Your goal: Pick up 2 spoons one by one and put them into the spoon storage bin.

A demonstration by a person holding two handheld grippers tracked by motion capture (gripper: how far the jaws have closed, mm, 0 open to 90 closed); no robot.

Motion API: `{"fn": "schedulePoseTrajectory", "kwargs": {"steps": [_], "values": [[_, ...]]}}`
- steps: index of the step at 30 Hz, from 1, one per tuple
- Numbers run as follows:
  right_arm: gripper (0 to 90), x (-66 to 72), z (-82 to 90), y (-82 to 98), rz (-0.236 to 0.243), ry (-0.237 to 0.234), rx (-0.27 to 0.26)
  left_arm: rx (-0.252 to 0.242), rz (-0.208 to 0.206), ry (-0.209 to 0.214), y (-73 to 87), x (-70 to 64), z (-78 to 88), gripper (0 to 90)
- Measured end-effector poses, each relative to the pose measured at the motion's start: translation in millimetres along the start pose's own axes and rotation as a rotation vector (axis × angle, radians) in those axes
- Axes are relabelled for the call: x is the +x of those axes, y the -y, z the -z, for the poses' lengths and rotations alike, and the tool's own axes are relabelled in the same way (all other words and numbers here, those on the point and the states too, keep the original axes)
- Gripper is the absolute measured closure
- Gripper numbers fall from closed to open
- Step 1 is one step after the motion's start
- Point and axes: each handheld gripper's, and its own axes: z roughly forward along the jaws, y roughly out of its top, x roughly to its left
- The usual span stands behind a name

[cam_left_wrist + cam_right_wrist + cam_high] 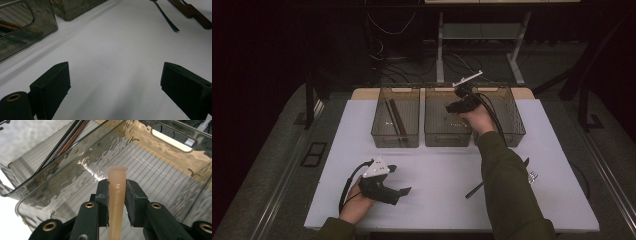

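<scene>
Near the desk's [432, 175] front left corner, the left gripper [398, 180] rests on the white top with its jaws spread wide and nothing between them. Along the far edge stand three smoky clear bins; the left bin [395, 136] holds dark sticks. Over the middle bin [172, 141], the right gripper [117, 195] has its jaws clamped on a pale orange handle [116, 192].
</scene>
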Motion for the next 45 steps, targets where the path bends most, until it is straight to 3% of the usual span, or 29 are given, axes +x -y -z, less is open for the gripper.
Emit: {"fn": "schedulePoseTrajectory", "kwargs": {"steps": [8,11,17,28,34,42,45], "values": [[72.2,6.6,-17.0,2.1,0.023,0.004,0.053,0.003,-0.010,0.000,-0.2,0.4,0.4,8.5],[58.4,9.1,-20.4,4.0,0.022,0.019,0.059,0.004,-0.012,0.001,-0.2,0.2,0.3,8.5],[52.8,10.7,-12.1,3.6,0.030,0.004,0.030,0.007,-0.008,0.001,0.0,0.3,0.0,8.5],[48.6,13.9,30.0,26.3,0.010,-0.088,-0.080,0.010,-0.003,-0.005,0.7,0.6,-0.1,8.5],[47.8,12.6,56.0,44.9,0.020,-0.104,-0.113,0.007,0.007,-0.010,1.5,1.8,-0.6,8.5],[48.0,9.5,88.4,78.6,0.019,-0.089,-0.146,0.010,0.016,-0.012,2.6,3.8,-0.1,8.5],[53.5,6.5,96.6,94.3,0.011,-0.081,-0.137,0.011,0.016,-0.013,3.2,4.9,0.0,8.5]]}}
